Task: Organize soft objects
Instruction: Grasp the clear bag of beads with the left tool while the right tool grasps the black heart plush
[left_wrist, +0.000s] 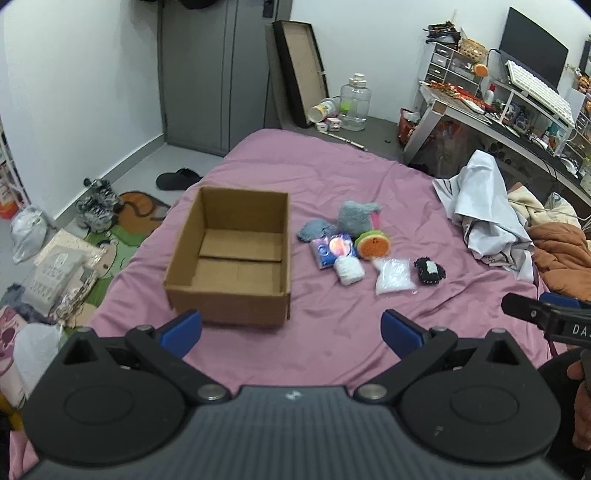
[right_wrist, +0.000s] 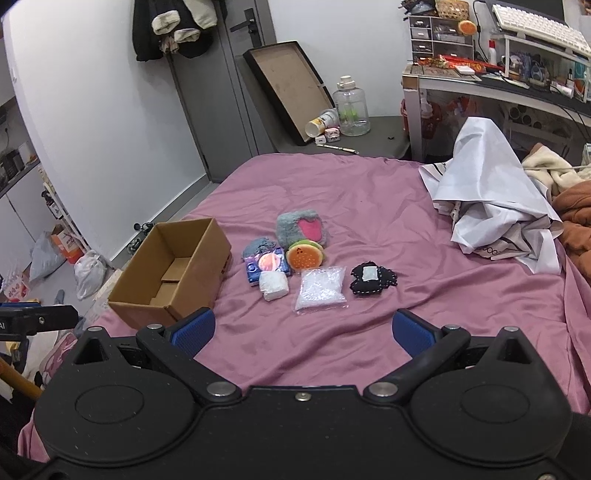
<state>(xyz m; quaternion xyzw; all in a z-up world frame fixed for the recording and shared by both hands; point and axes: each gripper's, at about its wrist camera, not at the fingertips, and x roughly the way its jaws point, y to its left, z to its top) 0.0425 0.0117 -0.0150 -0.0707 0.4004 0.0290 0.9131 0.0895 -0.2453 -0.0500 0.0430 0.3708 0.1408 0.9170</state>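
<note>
Cluttered bedroom, with a pink sheet (left_wrist: 332, 177) spread over the bed as the working surface and a desk off to the side. Cardboard box (left_wrist: 231, 254) stood open on that sheet, flaps folded down inside, nothing else visible within; only bare cardboard floor seen from both wrist views. Lay just beside the box, on its desk-facing side, as a tight cluster: grey plush with a pink patch (right_wrist: 301, 229) farthest back, blue-grey knit piece (right_wrist: 258, 245) nearest the box wall, shiny blue packet (right_wrist: 266, 267) in front of that, orange-and-green round sponge (right_wrist: 304, 256) touching the plush, white wad (right_wrist: 273, 286) nearer the camera, clear bag of white filling (right_wrist: 321, 290) next to it, and black stitched pad (right_wrist: 373, 280) farthest from the box. Sat apart from the box by a narrow strip of sheet, none of them inside. Crumpled white cloth (right_wrist: 487, 195) heaped well away from the box, toward the desk. Left gripper (left_wrist: 291, 332) hovered over the sheet at the box's near corner, blue pads spread wide, gripping nothing. Right gripper (right_wrist: 303, 332) likewise spread wide and empty, hanging short of the clear bag, well apart from the box.
</note>
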